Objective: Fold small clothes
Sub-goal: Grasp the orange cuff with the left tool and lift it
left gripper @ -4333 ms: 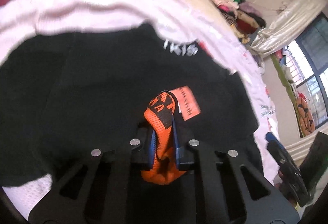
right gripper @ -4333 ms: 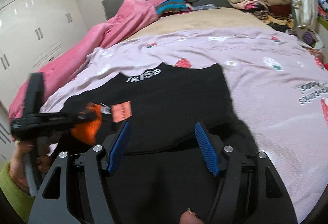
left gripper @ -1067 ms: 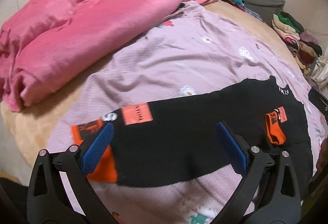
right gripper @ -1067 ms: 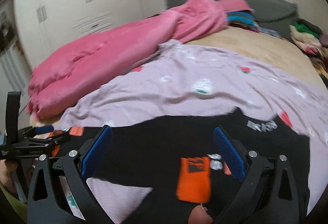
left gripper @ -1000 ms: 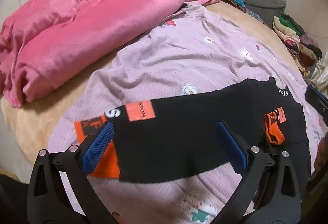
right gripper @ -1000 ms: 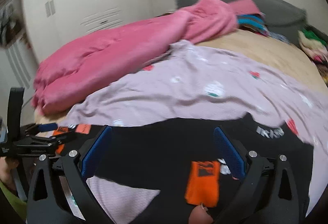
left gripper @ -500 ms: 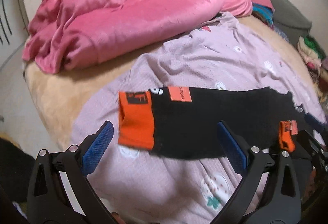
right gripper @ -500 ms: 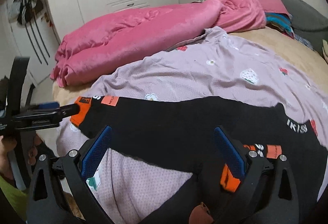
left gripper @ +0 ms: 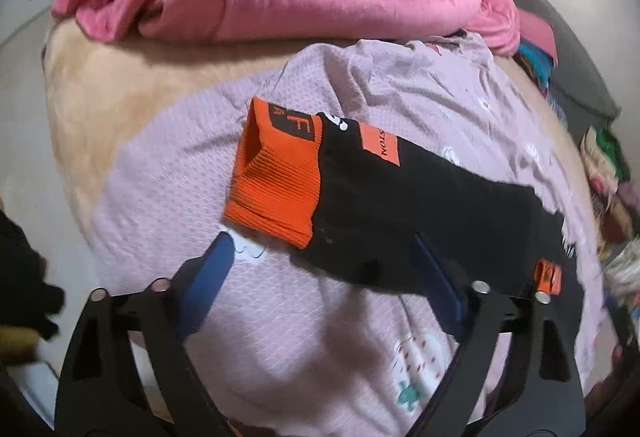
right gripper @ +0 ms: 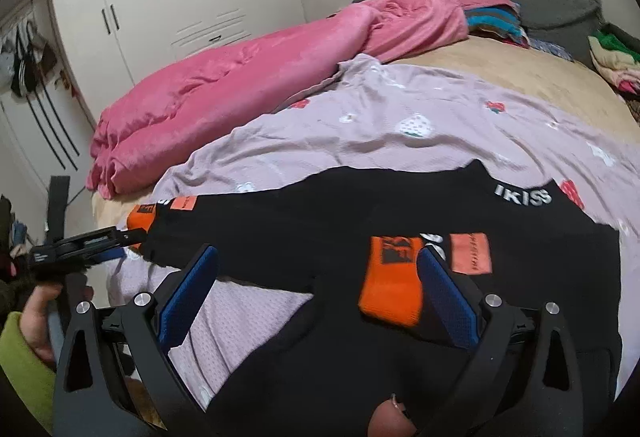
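A black pair of small trousers point(right gripper: 360, 229) with orange cuffs lies on a lilac sheet point(right gripper: 380, 133) on the bed. One leg stretches left, and its orange cuff point(left gripper: 276, 177) lies just beyond my left gripper point(left gripper: 320, 277), which is open and empty. The other orange cuff point(right gripper: 392, 277) lies folded over the black cloth, just ahead of my right gripper point(right gripper: 316, 297), which is open and empty. White "IKISS" lettering point(right gripper: 522, 193) marks the waistband. The left gripper also shows in the right wrist view point(right gripper: 120, 241), at the far cuff.
A pink blanket point(right gripper: 240, 69) is bunched along the far left of the bed. Stacks of folded clothes point(right gripper: 612, 57) sit at the far right. White wardrobes point(right gripper: 160, 5) stand behind. The bed edge drops to the floor at left point(left gripper: 32, 117).
The left gripper let go of the orange cuff, opened, and moved left along the stretched-out leg to its far cuff. The right gripper swung left and now sits over the folded cuff.
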`<action>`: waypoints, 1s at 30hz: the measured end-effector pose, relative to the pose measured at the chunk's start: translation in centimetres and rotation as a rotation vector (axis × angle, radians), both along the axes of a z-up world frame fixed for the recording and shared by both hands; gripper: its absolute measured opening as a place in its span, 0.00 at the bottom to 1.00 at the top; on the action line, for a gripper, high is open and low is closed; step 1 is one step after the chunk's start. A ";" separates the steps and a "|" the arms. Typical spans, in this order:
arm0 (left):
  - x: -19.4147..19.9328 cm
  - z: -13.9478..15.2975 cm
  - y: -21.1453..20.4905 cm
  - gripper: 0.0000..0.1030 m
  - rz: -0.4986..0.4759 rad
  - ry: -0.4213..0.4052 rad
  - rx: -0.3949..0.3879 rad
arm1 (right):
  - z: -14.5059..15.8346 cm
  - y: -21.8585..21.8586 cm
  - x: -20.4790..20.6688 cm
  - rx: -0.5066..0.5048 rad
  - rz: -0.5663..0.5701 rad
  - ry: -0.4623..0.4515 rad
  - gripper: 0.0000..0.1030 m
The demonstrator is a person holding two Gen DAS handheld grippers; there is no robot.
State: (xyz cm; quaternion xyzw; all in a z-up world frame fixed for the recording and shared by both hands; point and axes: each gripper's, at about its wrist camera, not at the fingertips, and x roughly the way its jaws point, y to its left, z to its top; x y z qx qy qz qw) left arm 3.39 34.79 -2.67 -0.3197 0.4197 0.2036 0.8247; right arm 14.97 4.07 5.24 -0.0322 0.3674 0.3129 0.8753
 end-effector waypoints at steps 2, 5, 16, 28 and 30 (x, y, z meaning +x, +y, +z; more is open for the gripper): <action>0.3 -0.5 0.3 0.72 0.026 -0.005 -0.004 | 0.1 -1.0 -0.1 0.012 -0.008 0.004 0.96; 0.6 -1.2 0.9 0.64 0.066 -0.004 -0.018 | 0.2 -2.4 -0.3 0.023 -0.027 0.006 0.96; 1.5 1.0 1.0 0.05 0.088 -0.051 0.031 | 1.3 -7.3 -1.0 0.065 -0.097 -0.015 0.96; 1.4 9.3 -4.7 0.04 -0.034 -0.193 0.127 | 2.8 -12.4 -1.7 0.113 -0.184 -0.061 0.96; 1.8 10.3 -5.8 0.04 -0.056 -0.206 0.138 | 2.7 -13.3 -1.8 0.114 -0.204 -0.062 0.96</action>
